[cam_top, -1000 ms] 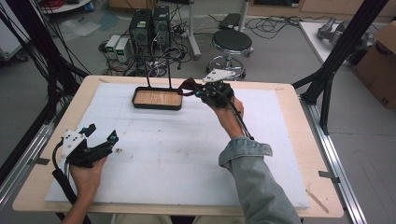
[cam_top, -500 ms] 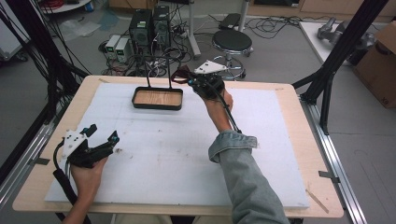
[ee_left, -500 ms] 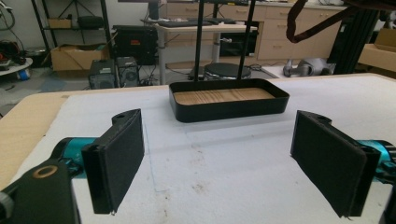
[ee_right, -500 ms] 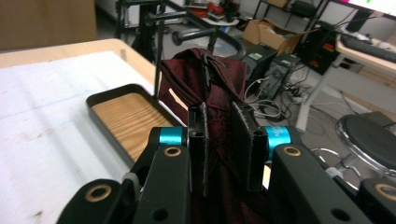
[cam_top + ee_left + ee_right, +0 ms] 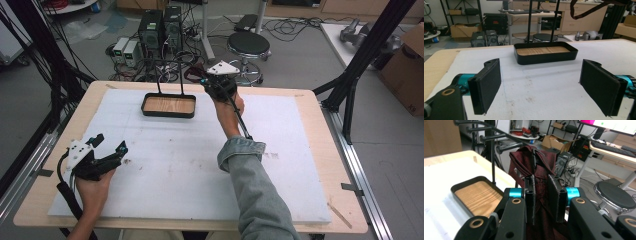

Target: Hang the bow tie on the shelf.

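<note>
left gripper (image 5: 107, 152) rests near the table's front edge, well short of the tray (image 5: 168, 105), jaws spread on nothing. farther off, right gripper (image 5: 545, 197), just right of the tray, pinches a dark red tie (image 5: 534, 162), held aloft.

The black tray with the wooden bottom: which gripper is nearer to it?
Right. The right gripper is just beside the tray, at its right; the left gripper rests far off at the table's near left.

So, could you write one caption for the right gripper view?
Right gripper clamps a dark red patterned cloth beside the wood-bottomed black tray.
</note>
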The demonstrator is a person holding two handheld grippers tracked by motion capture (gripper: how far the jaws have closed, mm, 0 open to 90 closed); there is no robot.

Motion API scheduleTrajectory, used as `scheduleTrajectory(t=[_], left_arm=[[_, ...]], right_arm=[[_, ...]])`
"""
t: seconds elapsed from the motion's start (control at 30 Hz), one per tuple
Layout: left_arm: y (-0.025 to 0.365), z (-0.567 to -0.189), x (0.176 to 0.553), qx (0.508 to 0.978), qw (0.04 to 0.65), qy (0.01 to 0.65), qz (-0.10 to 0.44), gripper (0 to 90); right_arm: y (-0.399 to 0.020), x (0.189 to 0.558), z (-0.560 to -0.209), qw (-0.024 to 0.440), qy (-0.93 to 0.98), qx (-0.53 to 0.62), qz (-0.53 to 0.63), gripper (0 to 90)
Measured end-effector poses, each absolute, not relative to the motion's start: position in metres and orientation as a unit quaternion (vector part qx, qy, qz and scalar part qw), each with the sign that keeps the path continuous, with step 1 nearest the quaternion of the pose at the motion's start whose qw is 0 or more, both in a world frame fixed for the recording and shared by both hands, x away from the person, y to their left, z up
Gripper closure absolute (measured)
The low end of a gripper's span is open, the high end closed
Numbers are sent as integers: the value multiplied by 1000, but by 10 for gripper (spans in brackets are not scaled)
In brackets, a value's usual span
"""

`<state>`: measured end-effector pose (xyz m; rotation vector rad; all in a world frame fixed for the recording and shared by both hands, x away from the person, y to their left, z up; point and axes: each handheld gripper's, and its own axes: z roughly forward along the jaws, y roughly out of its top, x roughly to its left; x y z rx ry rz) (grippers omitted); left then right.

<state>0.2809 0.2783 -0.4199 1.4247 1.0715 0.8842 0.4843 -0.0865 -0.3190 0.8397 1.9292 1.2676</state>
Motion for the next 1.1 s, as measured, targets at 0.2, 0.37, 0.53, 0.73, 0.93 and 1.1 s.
scheduleTrajectory(t=[0.2,0.37,0.53,0.73,0.93,1.1], left_arm=[[278,-420,281,601,544,452,372,177],[278,-421,281,602,543,452,372,177],[278,-421,282,602,542,452,372,178],[278,-421,281,602,542,452,372,178],[278,-421,281,602,543,452,371,178],[278,-421,281,603,543,452,371,178]], right_arm=[[-90,490,-324,337,734,342,481,771],[-92,495,-329,335,736,352,471,771],[-87,499,-339,328,750,356,451,771],[-71,502,-352,318,766,342,442,771],[-57,503,-360,310,771,337,442,770],[-50,507,-367,302,772,337,446,769]])
